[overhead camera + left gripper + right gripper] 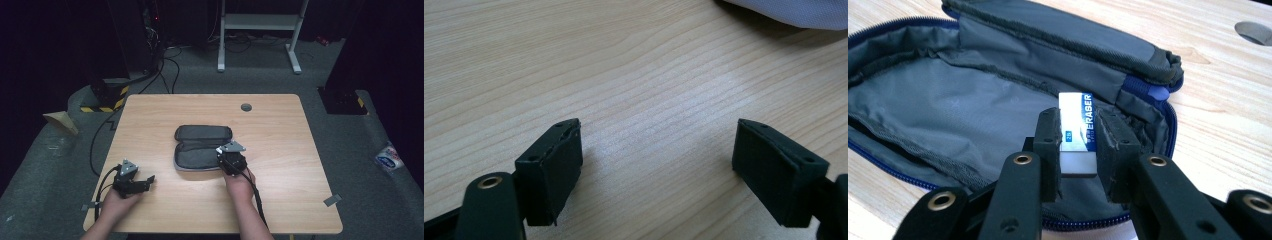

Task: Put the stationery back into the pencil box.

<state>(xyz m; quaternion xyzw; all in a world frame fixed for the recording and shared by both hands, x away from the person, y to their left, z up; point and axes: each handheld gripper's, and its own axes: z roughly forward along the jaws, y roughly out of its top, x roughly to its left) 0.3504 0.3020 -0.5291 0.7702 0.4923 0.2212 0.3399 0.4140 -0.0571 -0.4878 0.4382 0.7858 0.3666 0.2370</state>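
Note:
A dark grey pencil case point(200, 147) with a blue zip lies unzipped and spread flat in the middle of the table. My right gripper point(231, 161) hangs over its near right corner, shut on a white eraser point(1077, 131) with a blue sleeve. In the right gripper view the eraser sits upright between the jaws, just above the case's grey lining point(963, 115). My left gripper point(145, 181) rests low at the table's near left, open, with bare wood between its fingers point(551, 165). A grey edge of the case point(794, 12) shows far off in the left gripper view.
The wooden table point(280, 125) has a round cable hole point(246, 107) near its far edge. Pieces of grey tape point(332, 200) stick at the near corners. Cables trail off the left side to the floor, where a white frame point(260, 30) stands beyond the table.

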